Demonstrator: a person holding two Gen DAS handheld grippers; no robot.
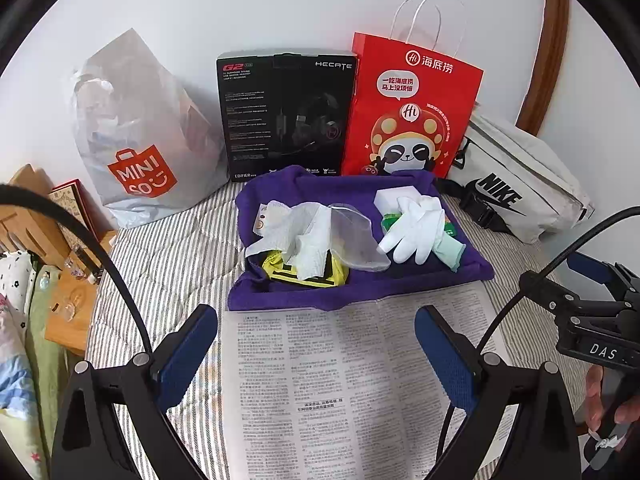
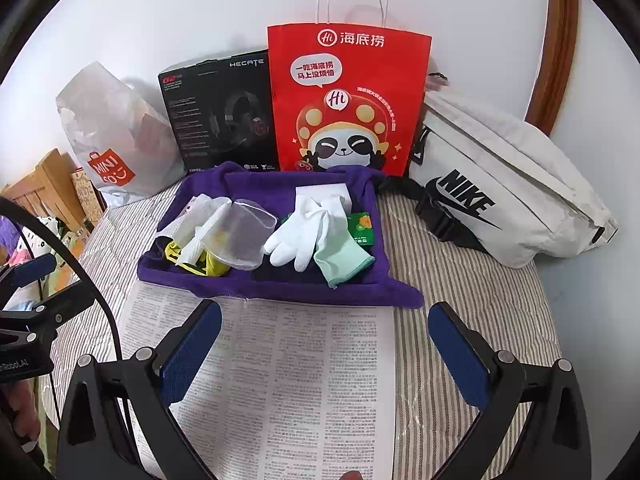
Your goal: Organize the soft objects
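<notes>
Soft things sit heaped in the purple cloth-lined tray (image 1: 360,286) ahead of you, on the striped bedding (image 1: 160,264). In its left half you have crumpled white paper towel (image 1: 296,236) lying over a yellow and black item (image 1: 304,276), with a clear plastic pouch (image 1: 356,240) overlapping the towel's right edge. In the right half, a pair of white gloves (image 1: 412,228) with a pale green cuff (image 1: 450,250) lies across a green packet (image 2: 362,232), and a white block (image 1: 394,196) sits behind them against the back rim.

Behind the tray, standing along the wall from left to right: a grey MINISO plastic bag (image 1: 140,140) with things inside you can only half make out, a black headset box (image 1: 286,116), a red paper bag (image 1: 412,112) with a panda on it, and a white NIKE waist bag (image 1: 520,184) lying on its side.

A sheet of newspaper (image 1: 340,392) is spread just in front of the tray, touching its near edge. Your left gripper (image 1: 316,356) hovers over that paper with its blue pads spread wide and nothing between them. Your right gripper (image 2: 324,356) does the same, fingers well apart and holding nothing.
</notes>
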